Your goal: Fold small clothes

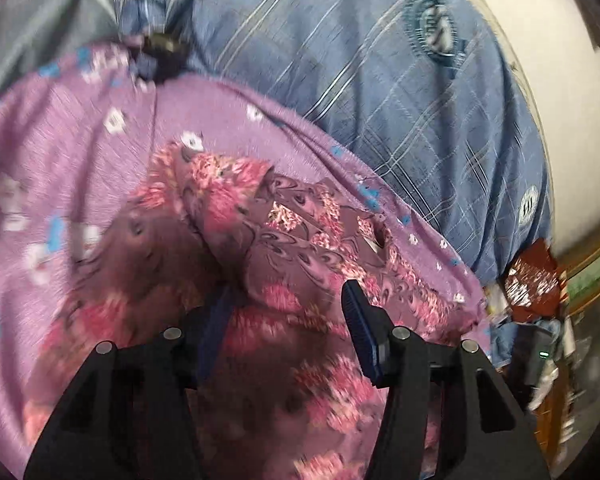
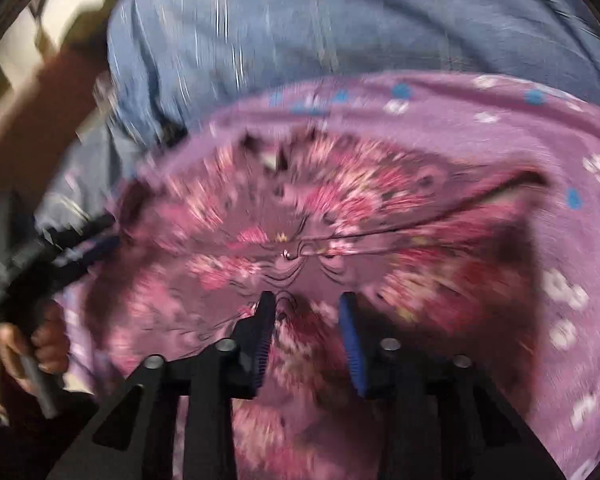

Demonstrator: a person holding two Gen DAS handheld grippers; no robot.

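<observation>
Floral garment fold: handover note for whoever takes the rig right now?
Left gripper: open, over the floral garment, nothing pinched.
Right gripper: jaws apart, garment fabric between them; grip unclear in the blur.
Garment lies bunched on the purple flowered cloth, which is over the blue plaid sheet.
Done: no neat fold visible.
Left: grasp the edges, flatten, fold.

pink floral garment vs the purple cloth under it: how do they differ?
The pink floral garment has a dense pink-and-maroon swirl print; the purple cloth is plain lilac with sparse white flowers and blue marks. The garment lies bunched and creased on top; the cloth spreads wider beneath. Both are soft printed fabric on the blue checked sheet.
</observation>
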